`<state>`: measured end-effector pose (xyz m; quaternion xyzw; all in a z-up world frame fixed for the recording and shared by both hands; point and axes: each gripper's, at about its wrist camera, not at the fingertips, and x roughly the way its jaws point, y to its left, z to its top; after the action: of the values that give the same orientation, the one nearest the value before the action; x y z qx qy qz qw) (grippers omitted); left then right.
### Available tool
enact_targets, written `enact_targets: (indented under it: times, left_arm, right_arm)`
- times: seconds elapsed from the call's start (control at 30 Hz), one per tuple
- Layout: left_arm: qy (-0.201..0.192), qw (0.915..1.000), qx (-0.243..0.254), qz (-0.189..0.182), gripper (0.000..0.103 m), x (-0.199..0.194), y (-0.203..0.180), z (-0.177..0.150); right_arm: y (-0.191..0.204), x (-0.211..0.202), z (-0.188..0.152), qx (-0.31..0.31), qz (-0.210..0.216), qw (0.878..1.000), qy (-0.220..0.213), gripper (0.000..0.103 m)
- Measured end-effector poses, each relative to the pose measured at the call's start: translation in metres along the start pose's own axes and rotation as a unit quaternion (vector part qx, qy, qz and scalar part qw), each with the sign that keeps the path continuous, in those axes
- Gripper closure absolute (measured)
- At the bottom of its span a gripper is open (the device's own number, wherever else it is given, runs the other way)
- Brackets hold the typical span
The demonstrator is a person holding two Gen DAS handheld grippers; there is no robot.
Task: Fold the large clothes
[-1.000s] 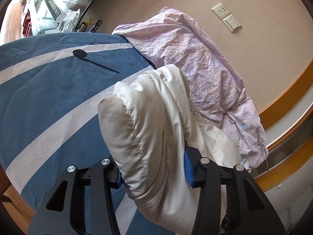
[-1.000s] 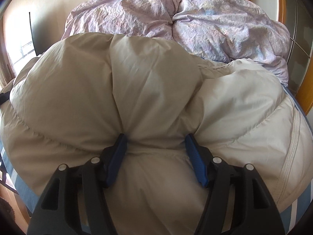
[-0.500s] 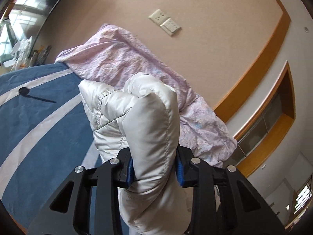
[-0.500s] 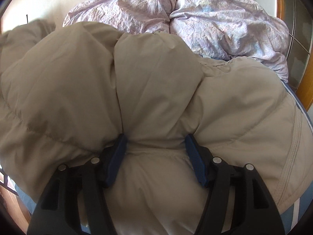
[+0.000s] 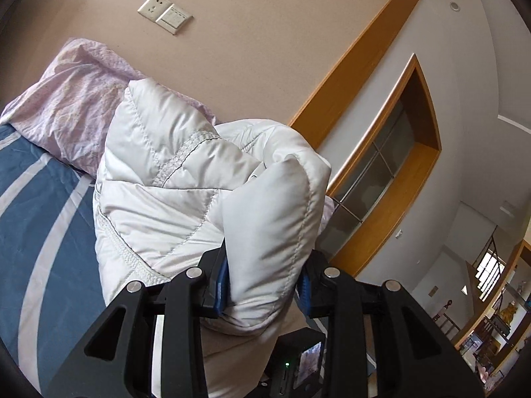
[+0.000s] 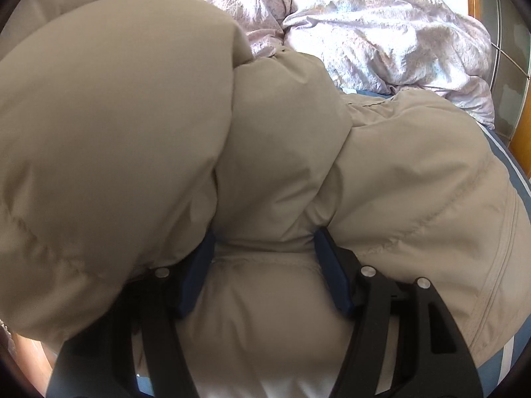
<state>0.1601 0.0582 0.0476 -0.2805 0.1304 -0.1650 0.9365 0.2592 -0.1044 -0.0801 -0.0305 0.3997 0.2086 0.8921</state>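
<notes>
Best done by carrying the raised bundle of padded jacket (image 5: 199, 179) over the part lying on the bed (image 5: 39, 232), keeping the seam edges lined up and both grips firm. Left hand-held gripper (image 5: 264, 287) clamped on a thick white roll, held up off the striped sheet. Right hand-held gripper (image 6: 264, 277) fairly wide, pads pressed into a bulky fold low over the bed. Left view alone: wall socket (image 5: 165, 13). Right view alone: crumpled lilac quilt (image 6: 381, 33) beyond the far edge.
</notes>
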Motion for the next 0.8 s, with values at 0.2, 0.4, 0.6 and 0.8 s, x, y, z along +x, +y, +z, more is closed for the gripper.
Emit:
enact_targets:
  times: [0.2,0.4,0.6,0.8]
  left_arm:
    - [0.020,0.9993,-0.011,-0.030,0.071,0.019,-0.007,-0.009]
    - [0.040,0.9974,0.004,-0.060,0.071,0.040,-0.024,-0.016]
    - [0.074,0.9929,0.025,-0.090,0.071,0.068,-0.047,-0.029]
    - [0.111,0.9872,0.039,-0.108,0.071,0.095,-0.064,-0.047]
  right_arm:
    - [-0.005,-0.002,0.000,0.009,0.006,1.000,-0.009,0.040]
    - [-0.016,-0.010,-0.001,0.027,0.016,0.999,-0.027,0.043]
    - [-0.027,-0.026,-0.007,0.040,0.019,0.998,-0.050,0.043]
    - [-0.053,-0.051,-0.015,0.066,0.020,0.994,-0.079,0.043]
